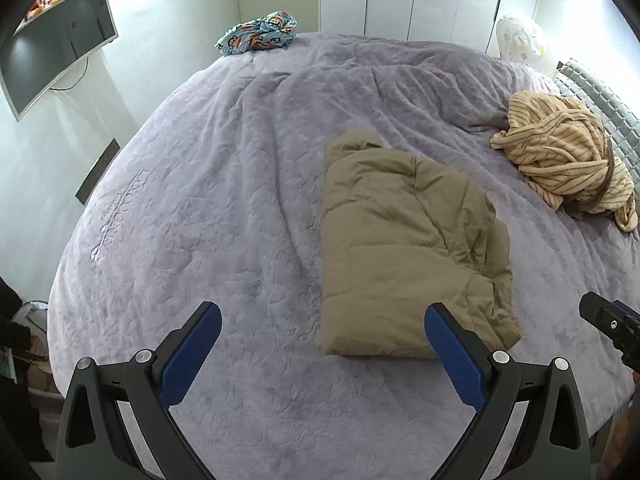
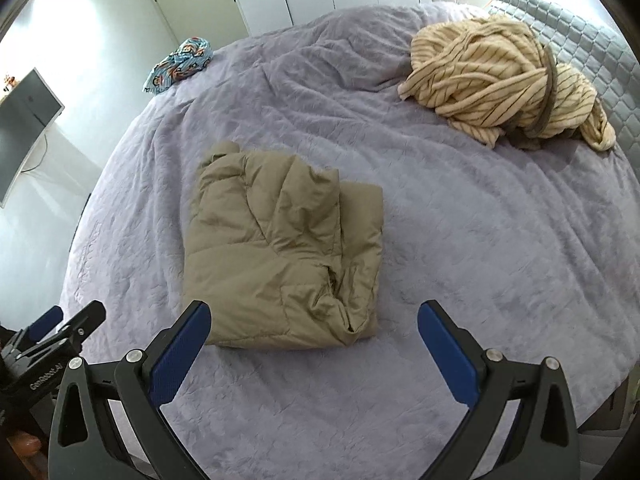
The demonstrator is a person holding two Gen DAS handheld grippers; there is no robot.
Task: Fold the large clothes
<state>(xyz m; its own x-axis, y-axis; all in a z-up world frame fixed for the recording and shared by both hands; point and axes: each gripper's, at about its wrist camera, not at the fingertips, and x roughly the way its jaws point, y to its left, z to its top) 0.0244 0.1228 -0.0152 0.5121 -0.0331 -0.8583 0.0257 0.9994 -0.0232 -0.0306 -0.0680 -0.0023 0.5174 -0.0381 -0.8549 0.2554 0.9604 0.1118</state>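
Khaki jacket (image 2: 280, 252) lay folded on the bed (image 2: 460, 240). Left gripper (image 1: 323, 316) and right gripper (image 2: 314, 312) hung above the jacket, fingers spread, pinching nothing; striped garment (image 2: 500, 80) crumpled beyond.

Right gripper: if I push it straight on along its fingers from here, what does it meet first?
Most likely the near edge of the folded tan jacket, or the purple bedspread just beside it; depth is hard to judge. The right gripper is open and holds nothing.
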